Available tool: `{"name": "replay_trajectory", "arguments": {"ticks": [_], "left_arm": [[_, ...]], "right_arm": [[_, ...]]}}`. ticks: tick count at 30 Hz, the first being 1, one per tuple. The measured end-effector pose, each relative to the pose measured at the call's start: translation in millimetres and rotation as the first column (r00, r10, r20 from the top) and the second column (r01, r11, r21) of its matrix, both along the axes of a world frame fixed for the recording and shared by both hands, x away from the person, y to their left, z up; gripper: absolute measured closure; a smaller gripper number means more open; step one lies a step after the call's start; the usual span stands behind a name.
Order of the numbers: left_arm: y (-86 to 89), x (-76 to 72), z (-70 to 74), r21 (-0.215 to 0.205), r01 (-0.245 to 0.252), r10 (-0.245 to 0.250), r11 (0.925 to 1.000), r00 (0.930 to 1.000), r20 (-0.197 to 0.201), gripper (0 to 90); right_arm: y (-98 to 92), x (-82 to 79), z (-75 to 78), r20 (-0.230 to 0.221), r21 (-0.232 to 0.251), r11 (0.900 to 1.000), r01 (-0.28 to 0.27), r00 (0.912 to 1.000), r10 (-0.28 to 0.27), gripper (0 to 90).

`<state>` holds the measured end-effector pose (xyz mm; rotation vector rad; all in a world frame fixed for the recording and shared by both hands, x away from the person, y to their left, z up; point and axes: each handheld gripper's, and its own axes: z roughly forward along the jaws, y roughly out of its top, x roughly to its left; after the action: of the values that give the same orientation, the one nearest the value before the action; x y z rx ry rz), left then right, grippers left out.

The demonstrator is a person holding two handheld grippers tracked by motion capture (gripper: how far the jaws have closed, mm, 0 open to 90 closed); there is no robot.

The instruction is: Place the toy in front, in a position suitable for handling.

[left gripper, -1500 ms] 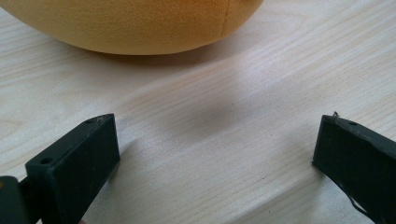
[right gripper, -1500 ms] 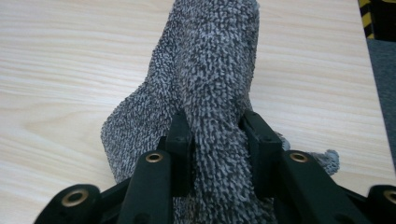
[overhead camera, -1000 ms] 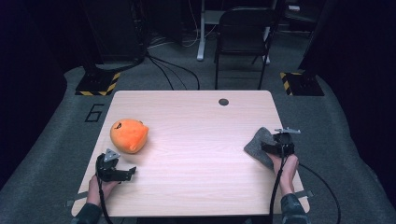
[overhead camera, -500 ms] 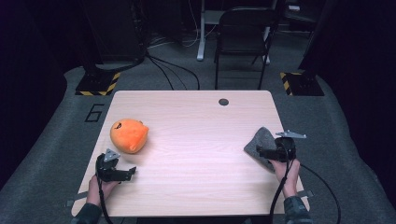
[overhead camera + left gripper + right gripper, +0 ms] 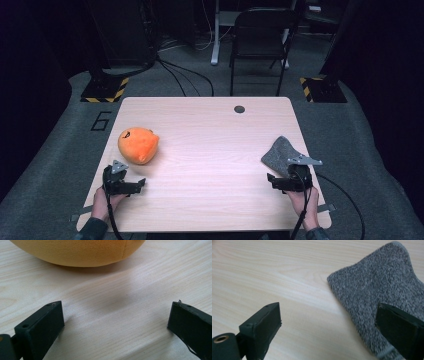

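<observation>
An orange plush toy [image 5: 138, 145] lies on the left part of the wooden table [image 5: 210, 135]. Its rounded underside fills the top of the left gripper view [image 5: 80, 252]. My left gripper [image 5: 137, 186] rests just in front of the toy, open, with bare wood between its jaws [image 5: 116, 317]. A grey knitted cloth [image 5: 280, 155] lies flat near the table's right edge. My right gripper [image 5: 274, 181] sits at the cloth's near side. Its jaws have just been opening and stand wide apart [image 5: 328, 320]. The cloth [image 5: 382, 285] lies ahead and beneath the right jaw, not pinched.
A small dark round grommet [image 5: 239, 109] is set in the table near its far edge. Behind the table stand a black chair [image 5: 262, 30] and two bases with yellow-black stripes [image 5: 105, 91]. Cables run over the grey carpet.
My right gripper has drawn back toward the near edge of the table, off the grey cloth, which stays lying where it was. The left gripper and the orange toy have not moved.
</observation>
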<state>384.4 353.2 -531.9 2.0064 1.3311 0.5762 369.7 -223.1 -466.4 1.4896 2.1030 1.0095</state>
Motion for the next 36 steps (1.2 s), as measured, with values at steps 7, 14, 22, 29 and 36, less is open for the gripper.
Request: {"name": "replay_trajectory", "arguments": {"ticks": [7,14,22,29,36], "left_arm": [[3.5,-1.7,3.5,0.016,-0.005,0.006,0.9999,0.9996,-0.029,1.5],[2.7,-10.3,27.1,-0.035,0.004,-0.005,0.9994,0.9998,-0.018,0.5],[1.6,-14.0,74.2,-0.091,-0.011,0.016,0.9958,0.9989,0.044,0.8],[3.3,4.5,96.5,-0.138,-0.071,0.08,0.9879,0.9948,0.062,0.0],[0.5,29.3,108.9,-0.144,-0.108,0.118,0.9836,0.9911,0.061,0.0]], "right_arm": [[-9.5,-11.1,-5.8,-0.01,-0.022,1.0,0.004,0.9999,-0.004,6.3],[-8.0,-9.3,-4.8,-0.012,-0.029,1.0,-0.009,0.9999,0.008,6.2],[-3.5,-5.5,-2.4,-0.009,-0.037,0.999,-0.022,0.9997,0.022,6.2],[-1.4,-4.6,-2.0,-0.008,-0.043,0.999,-0.027,0.9996,0.027,6.2],[-1.9,-3.9,-2.0,-0.009,-0.045,0.998,-0.032,0.9995,0.031,6.2]]}}
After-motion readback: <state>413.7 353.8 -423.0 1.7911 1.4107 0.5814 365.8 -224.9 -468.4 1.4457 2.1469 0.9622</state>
